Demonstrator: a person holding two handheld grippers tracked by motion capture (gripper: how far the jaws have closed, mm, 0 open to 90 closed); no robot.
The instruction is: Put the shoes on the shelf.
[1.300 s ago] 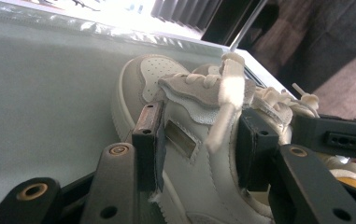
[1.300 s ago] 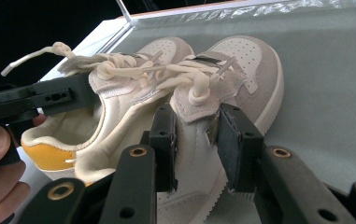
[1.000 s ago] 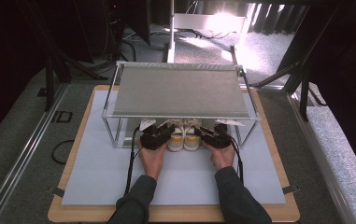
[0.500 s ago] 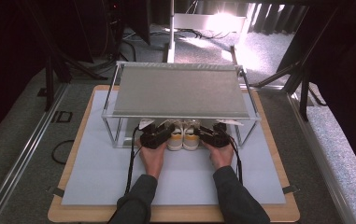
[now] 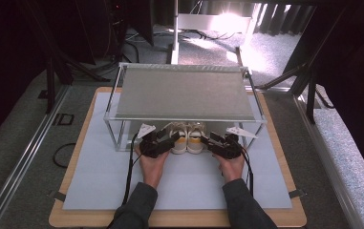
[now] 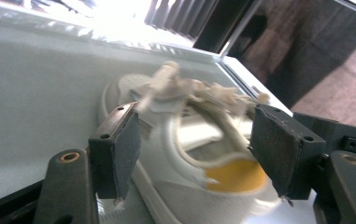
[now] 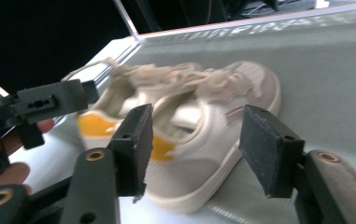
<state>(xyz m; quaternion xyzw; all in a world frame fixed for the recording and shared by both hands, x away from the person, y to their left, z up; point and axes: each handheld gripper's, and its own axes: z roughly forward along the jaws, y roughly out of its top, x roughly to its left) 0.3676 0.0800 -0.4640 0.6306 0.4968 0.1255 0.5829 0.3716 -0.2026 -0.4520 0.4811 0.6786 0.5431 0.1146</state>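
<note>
Wooden board [image 5: 179, 220] under pale mat [image 5: 98, 176], on grey carpet [image 5: 22, 157].

Lab or studio: dark curtains [image 5: 347, 57], floor cables [image 5: 132, 45], metal stand [image 5: 175, 28]

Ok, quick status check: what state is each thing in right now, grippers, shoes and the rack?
left gripper: open, jaws either side of the left shoe's heel
right gripper: open, jaws either side of the right shoe's heel
pair of shoes: upright, side by side, heels toward the person, laces tied, under the rack
rack: standing on the mat, top shelf bare
mat: flat on the board
</note>
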